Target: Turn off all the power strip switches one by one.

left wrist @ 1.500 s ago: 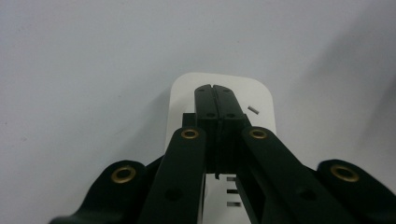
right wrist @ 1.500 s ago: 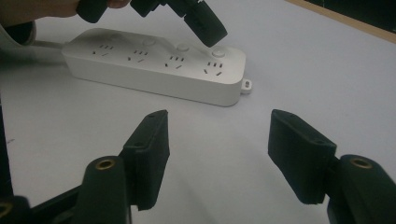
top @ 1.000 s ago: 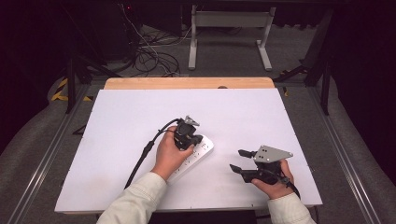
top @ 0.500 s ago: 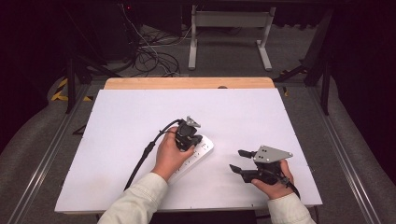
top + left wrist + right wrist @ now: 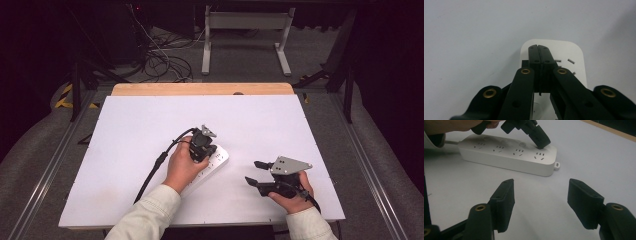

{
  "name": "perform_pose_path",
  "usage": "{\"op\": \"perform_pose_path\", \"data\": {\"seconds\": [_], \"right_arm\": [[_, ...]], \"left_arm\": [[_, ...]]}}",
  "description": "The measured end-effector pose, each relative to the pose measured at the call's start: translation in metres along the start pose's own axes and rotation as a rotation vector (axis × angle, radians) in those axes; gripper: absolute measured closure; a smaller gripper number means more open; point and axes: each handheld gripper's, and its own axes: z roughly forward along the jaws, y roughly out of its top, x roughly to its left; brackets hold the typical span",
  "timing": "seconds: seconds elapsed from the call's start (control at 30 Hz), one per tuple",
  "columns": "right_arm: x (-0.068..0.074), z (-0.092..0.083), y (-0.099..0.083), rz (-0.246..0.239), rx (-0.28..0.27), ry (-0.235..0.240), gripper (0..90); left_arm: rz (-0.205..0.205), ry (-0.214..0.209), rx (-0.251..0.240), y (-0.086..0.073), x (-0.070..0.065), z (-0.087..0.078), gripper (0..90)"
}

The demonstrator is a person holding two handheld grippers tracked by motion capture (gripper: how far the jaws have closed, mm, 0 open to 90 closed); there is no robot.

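1. Cable (image 5: 155, 167): A black cable trails from the left gripper toward the near left edge of the counter (image 5: 125, 130). It lies slack on the white surface, clear of the work.

2. Left gripper (image 5: 204, 146): The left hand (image 5: 181, 167) holds this gripper tilted down over the power strip. Its fingers (image 5: 539, 53) are clenched together with nothing between them. The closed tips act as a single blunt point, resting on or just above the end socket; contact cannot be confirmed. Judged purpose: pressing on the strip, or steadying it against the counter.

3. Power strip (image 5: 509, 155): The white power strip lies flat near the middle of the counter, under the left gripper, with its far end toward the right gripper. The right gripper view shows four socket groups along its top face and a small mounting tab at the end. Its near end is hidden under the left hand.

4. Right gripper (image 5: 260, 175): The right hand (image 5: 295, 192) holds this gripper low over the counter, well apart from the strip and pointed toward it. Its fingers (image 5: 505, 202) are released, spread wide with bare counter between them. Judged purpose: standing ready to take hold of the strip's free end.
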Motion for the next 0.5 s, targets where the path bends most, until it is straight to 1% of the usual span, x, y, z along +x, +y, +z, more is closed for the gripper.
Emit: {"op": "perform_pose_path", "data": {"seconds": [0.03, 0.17, 0.23, 0.33, 0.37, 0.4, 0.43, 0.47, 0.5], "right_arm": [[0.0, 0.0, 0.0, 0.0, 0.0, 0.0, 39.3], [0.0, 0.0, 0.0, 0.0, 0.001, 0.0, 39.3], [0.0, 0.0, 0.0, 0.0, -0.001, 0.0, 39.3], [0.001, 0.0, 0.001, -0.002, -0.004, 0.0, 39.3], [0.001, 0.0, 0.001, -0.001, -0.005, 0.0, 39.3], [0.001, -0.001, 0.001, -0.001, -0.004, -0.001, 39.3], [0.0, -0.001, 0.001, -0.001, -0.008, -0.001, 39.3], [-0.001, -0.002, 0.0, 0.004, -0.008, -0.007, 39.3], [-0.002, -0.002, 0.0, 0.007, -0.008, -0.005, 39.3]], "left_arm": [[0.004, 0.0, -0.003, 0.0, 0.001, 0.0, 90.0], [-0.006, 0.003, 0.003, 0.0, 0.0, 0.001, 90.0], [-0.008, 0.008, -0.005, -0.001, 0.0, 0.001, 90.0], [-0.026, -0.008, -0.002, 0.0, 0.002, 0.0, 90.0], [-0.026, -0.015, -0.012, 0.001, 0.003, -0.005, 90.0], [-0.029, -0.009, -0.014, 0.001, 0.002, -0.008, 90.0], [-0.029, -0.024, -0.036, 0.001, 0.002, -0.014, 90.0], [-0.023, -0.032, -0.083, 0.004, -0.001, -0.029, 90.0], [-0.023, -0.032, -0.083, 0.004, -0.001, -0.029, 90.0]]}}
